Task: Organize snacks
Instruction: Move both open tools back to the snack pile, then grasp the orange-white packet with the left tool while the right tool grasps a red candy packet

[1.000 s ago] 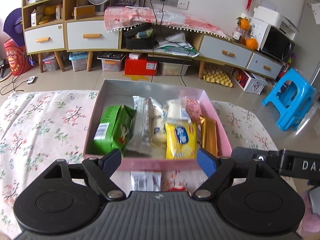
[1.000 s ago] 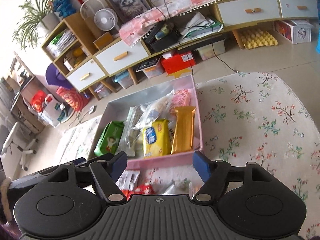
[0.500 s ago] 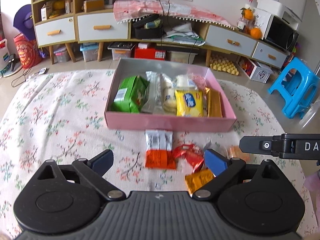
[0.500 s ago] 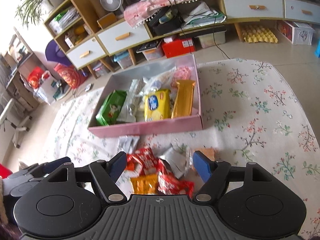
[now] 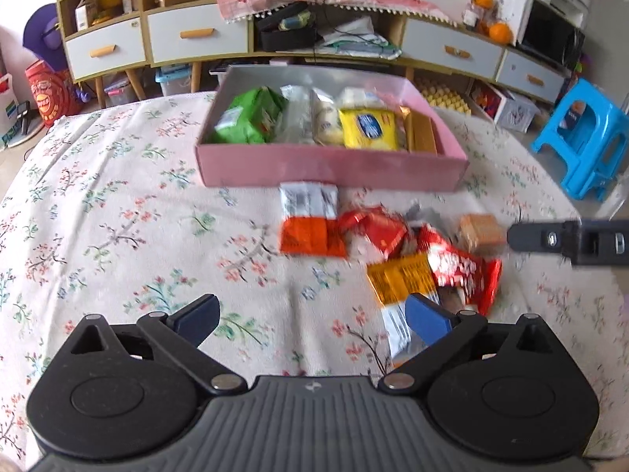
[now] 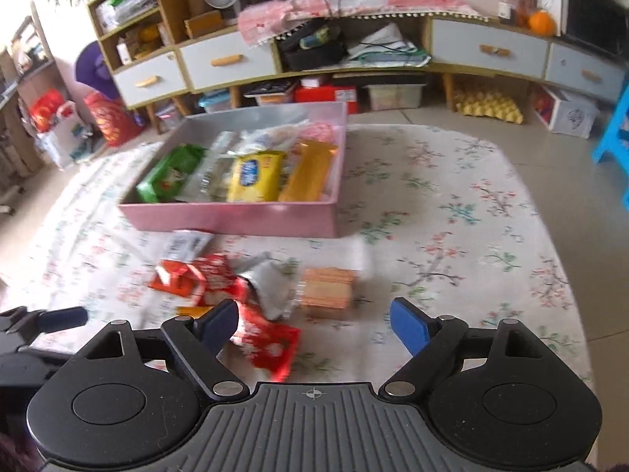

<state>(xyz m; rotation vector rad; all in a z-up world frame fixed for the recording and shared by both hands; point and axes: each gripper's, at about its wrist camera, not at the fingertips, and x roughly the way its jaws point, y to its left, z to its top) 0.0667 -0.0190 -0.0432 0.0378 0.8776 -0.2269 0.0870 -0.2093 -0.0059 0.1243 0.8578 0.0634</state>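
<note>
A pink box [image 5: 334, 169] on the floral cloth holds a green pack [image 5: 251, 118], a yellow pack [image 5: 367, 128] and a gold bar [image 5: 422, 133]. Loose snacks lie in front of it: a white-and-orange packet [image 5: 308, 220], red wrappers [image 5: 377, 228], an orange-gold packet [image 5: 401, 279], a red packet [image 6: 267, 342] and a tan cracker block [image 6: 328, 289]. My left gripper [image 5: 312, 314] stands wide open over bare cloth left of the pile. My right gripper [image 6: 314, 322] hangs over the pile, its jaws opening and touching nothing.
The floral cloth [image 5: 118, 216] covers the table. A blue stool [image 5: 582, 141] stands to the right. A low cabinet with drawers [image 5: 196, 35] and storage bins lines the wall behind. The right gripper's finger [image 5: 550, 240] reaches in beside the cracker block.
Both grippers have pulled back from the pink box and sunk toward the loose pile. Both pairs of jaws have spread wider. The right gripper has rolled level.
</note>
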